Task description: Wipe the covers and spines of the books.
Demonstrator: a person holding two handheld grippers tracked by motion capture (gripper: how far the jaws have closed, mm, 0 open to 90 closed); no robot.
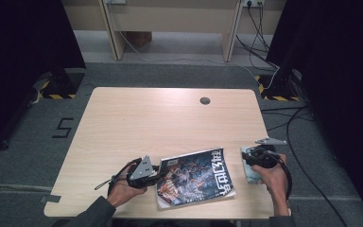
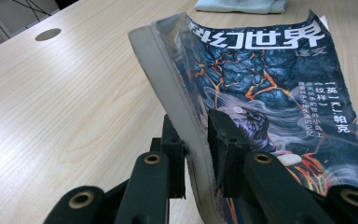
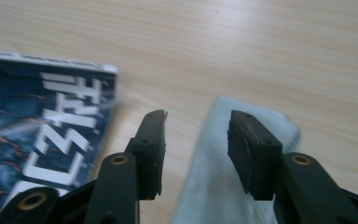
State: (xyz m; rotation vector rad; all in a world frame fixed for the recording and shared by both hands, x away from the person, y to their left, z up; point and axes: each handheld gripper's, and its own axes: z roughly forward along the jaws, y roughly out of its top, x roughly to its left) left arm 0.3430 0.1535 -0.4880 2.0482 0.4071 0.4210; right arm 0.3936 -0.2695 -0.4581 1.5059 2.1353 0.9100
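I have the table (image 1: 123, 123) before me, with the book (image 1: 196, 177) lying at its near edge and the cloth (image 1: 251, 176) just right of it. My left gripper (image 2: 196, 140) is clamped on the book's spine edge, lifting it off the wood. My right gripper (image 3: 196, 149) hangs over the cloth, jaws apart, gripping nothing. I judge the cloth pickup is in hand: next I must lower and close on it.

One magazine (image 1: 196, 177) lies at about six o'clock on the one table (image 1: 146, 123), one folded cloth (image 1: 251, 175) at four o'clock, one round hole (image 1: 205, 100) at twelve, and two grippers: left (image 1: 158, 171), right (image 1: 246, 157).
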